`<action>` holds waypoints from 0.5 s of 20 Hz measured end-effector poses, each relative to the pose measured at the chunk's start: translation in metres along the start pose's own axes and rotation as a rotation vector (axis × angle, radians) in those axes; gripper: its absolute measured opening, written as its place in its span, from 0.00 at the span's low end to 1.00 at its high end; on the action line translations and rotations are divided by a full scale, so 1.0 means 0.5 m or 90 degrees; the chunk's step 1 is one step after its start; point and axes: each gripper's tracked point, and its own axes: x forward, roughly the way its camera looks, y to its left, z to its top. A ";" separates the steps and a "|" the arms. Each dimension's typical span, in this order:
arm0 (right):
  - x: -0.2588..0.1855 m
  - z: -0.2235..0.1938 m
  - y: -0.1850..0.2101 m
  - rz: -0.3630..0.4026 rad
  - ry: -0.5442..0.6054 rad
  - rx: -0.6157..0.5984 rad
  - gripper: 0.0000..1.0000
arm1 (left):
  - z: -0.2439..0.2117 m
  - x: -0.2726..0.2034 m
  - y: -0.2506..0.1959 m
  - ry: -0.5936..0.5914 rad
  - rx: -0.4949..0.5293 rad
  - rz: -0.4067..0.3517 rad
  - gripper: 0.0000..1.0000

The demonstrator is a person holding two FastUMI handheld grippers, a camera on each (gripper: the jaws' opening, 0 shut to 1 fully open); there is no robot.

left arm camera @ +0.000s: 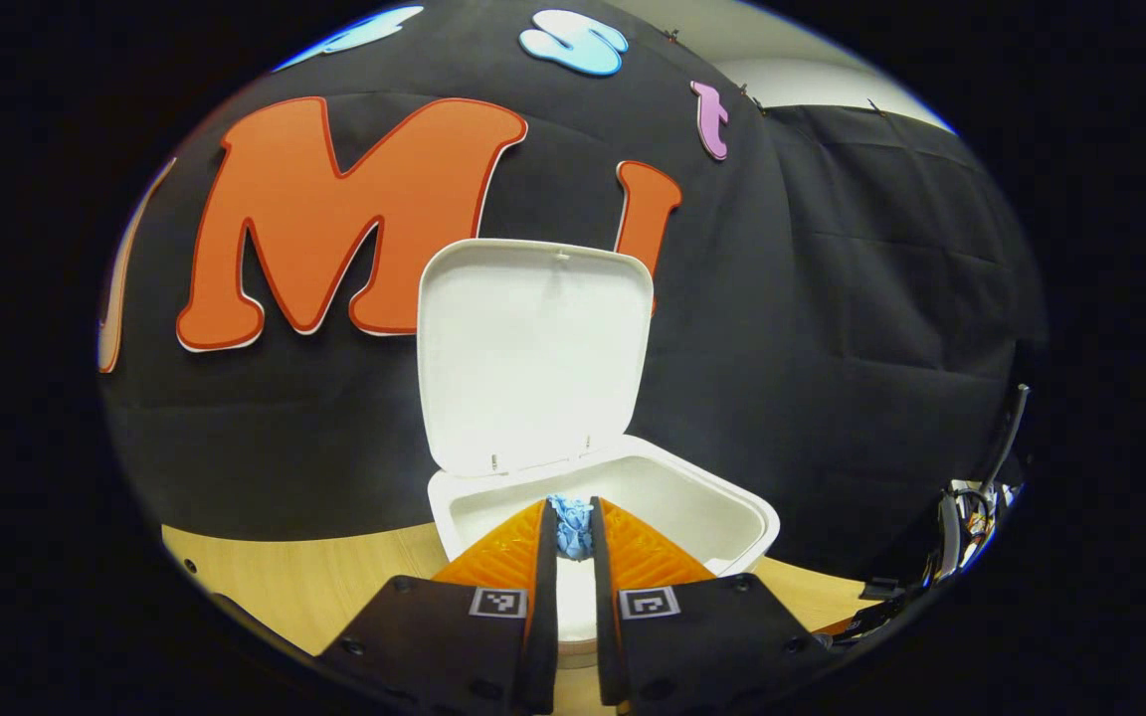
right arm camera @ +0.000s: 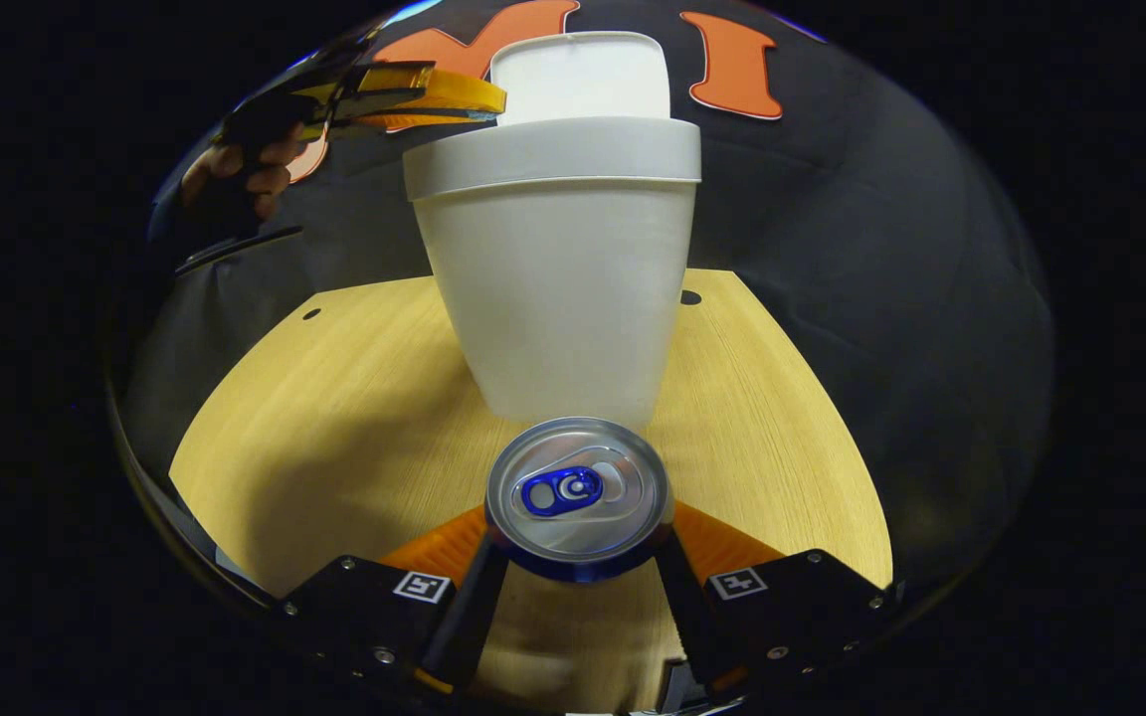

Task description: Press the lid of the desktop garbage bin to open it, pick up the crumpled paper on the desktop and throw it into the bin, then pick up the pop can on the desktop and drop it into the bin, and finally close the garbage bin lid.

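Observation:
The white desktop bin (left arm camera: 722,517) stands open with its lid (left arm camera: 533,348) tipped upright behind it. My left gripper (left arm camera: 573,509) hovers over the front rim, shut on a small wad of blue crumpled paper (left arm camera: 573,527) held between its tips above the opening. In the right gripper view the bin (right arm camera: 558,298) rises just beyond a silver pop can (right arm camera: 578,492) with a blue tab, seen from above. My right gripper (right arm camera: 580,542) has a finger against each side of the can. The left gripper (right arm camera: 464,97), held by a hand (right arm camera: 245,174), reaches the bin's rim from the left.
The bin and can rest on a light wooden table (right arm camera: 334,398) with small holes near its far corners. Black cloth walls close the booth behind and to the sides. Cables and gear (left arm camera: 971,517) hang at the right edge of the left gripper view.

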 end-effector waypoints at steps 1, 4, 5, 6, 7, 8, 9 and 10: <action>-0.001 0.006 0.000 0.003 -0.003 0.001 0.80 | -0.002 -0.001 0.000 0.004 0.000 -0.001 0.23; -0.013 0.040 0.002 0.009 -0.025 0.002 0.80 | 0.008 -0.007 0.005 -0.007 -0.002 -0.002 0.30; -0.014 0.055 0.005 0.011 -0.033 0.002 0.80 | 0.013 -0.011 0.008 -0.009 -0.001 0.000 0.34; -0.017 0.070 0.006 0.011 -0.042 0.002 0.75 | 0.012 -0.014 0.010 -0.011 0.001 0.004 0.38; -0.023 0.084 0.008 0.011 -0.052 0.002 0.75 | 0.014 -0.021 0.014 -0.012 0.004 0.008 0.47; -0.028 0.100 0.008 0.010 -0.061 0.001 0.80 | 0.017 -0.029 0.014 -0.014 0.004 0.008 0.55; -0.034 0.113 0.006 0.010 -0.069 0.000 0.80 | 0.021 -0.039 0.015 -0.017 0.004 0.009 0.65; -0.043 0.125 0.008 0.009 -0.077 0.000 0.80 | 0.025 -0.045 0.017 -0.019 0.004 0.012 0.72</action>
